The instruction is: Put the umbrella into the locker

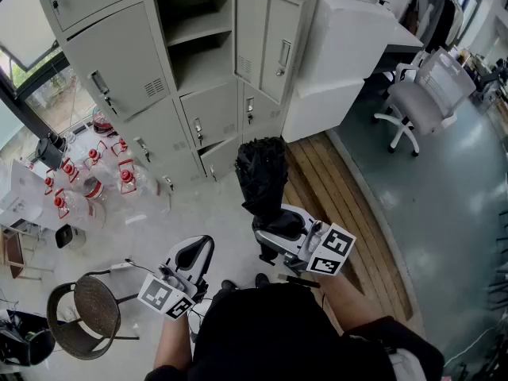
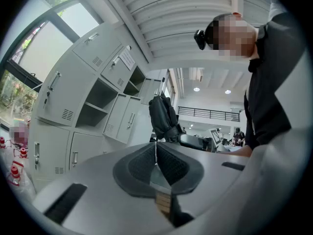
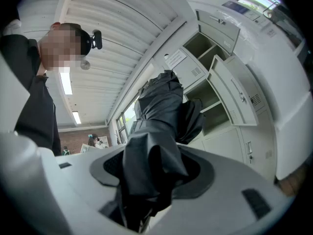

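The right gripper [image 1: 274, 222] clamps the folded black umbrella [image 1: 260, 173], aimed at the open locker [image 1: 198, 63] but not yet inside, while the left gripper [image 1: 193, 254] hangs closed and empty.

Grey floor [image 1: 444, 213] with wooden strip [image 1: 337, 193], white office chair [image 1: 425, 98], round woven stool [image 1: 86, 314], window [image 1: 49, 94] at left.

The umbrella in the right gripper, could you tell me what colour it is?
The umbrella is plain black, clearest in the right gripper view.
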`<state>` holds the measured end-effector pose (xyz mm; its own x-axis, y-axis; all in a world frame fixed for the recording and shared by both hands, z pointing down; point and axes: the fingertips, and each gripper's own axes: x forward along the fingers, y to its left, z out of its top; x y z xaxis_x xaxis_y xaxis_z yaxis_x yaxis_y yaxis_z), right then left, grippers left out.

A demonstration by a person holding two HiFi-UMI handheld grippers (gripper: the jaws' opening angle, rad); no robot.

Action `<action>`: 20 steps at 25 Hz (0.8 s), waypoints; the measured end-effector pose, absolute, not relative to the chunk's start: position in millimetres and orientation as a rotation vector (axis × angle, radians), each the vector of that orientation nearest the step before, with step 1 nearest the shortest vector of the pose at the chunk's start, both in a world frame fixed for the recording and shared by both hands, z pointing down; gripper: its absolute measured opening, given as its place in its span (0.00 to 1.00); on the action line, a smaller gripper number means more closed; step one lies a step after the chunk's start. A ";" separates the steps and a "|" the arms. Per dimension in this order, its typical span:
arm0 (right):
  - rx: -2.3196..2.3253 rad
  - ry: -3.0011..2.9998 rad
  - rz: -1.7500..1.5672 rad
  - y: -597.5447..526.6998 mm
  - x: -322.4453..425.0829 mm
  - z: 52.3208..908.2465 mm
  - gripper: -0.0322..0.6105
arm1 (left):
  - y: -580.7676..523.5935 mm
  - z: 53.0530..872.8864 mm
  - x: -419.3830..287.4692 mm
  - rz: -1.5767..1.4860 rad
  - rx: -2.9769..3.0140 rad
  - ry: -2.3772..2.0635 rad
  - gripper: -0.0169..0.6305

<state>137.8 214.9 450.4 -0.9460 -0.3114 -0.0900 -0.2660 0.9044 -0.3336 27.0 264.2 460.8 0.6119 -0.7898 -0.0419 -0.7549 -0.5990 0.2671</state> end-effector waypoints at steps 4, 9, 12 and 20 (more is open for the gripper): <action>-0.413 2.928 -0.474 213.0 155.6 452.7 0.45 | 263.5 465.5 49.5 -0.219 2.622 -1.288 0.06; -0.386 2.937 -0.456 218.3 170.0 455.0 0.45 | 271.3 469.3 65.0 -0.222 2.606 -1.311 0.06; -0.376 2.931 -0.457 222.8 174.3 457.7 0.45 | 278.6 473.6 70.5 -0.215 2.602 -1.322 0.06; -0.389 2.956 -0.493 229.9 181.7 461.9 0.45 | 283.6 468.1 70.3 -0.216 2.590 -1.345 0.06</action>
